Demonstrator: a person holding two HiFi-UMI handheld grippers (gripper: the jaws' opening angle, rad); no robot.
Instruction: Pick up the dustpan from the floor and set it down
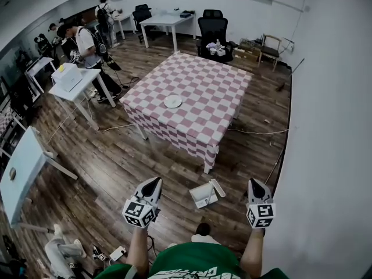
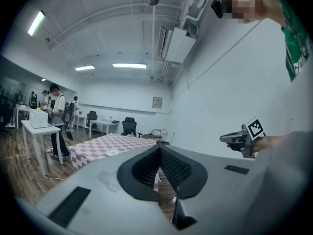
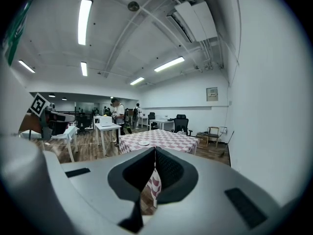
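Note:
A white dustpan (image 1: 204, 194) lies on the wooden floor just ahead of my feet, near a corner leg of the checkered table. My left gripper (image 1: 154, 181) hovers to the dustpan's left, well above the floor, jaws shut and empty. To the right of the dustpan, close to the wall, my right gripper (image 1: 252, 182) is also shut on nothing. Both point forward, almost level. The left gripper view has the shut left gripper (image 2: 159, 147) and, off to the right, the right gripper (image 2: 234, 138). The right gripper view has the closed right gripper (image 3: 155, 149) and the left gripper (image 3: 58, 116); the dustpan is hidden there.
A table with a pink-checked cloth (image 1: 203, 80) stands ahead, with a white plate (image 1: 172, 102) on it. A white wall (image 1: 331, 132) runs close along the right. White desks (image 1: 72, 83), people and office chairs (image 1: 212, 28) fill the left and back. Cables cross the floor.

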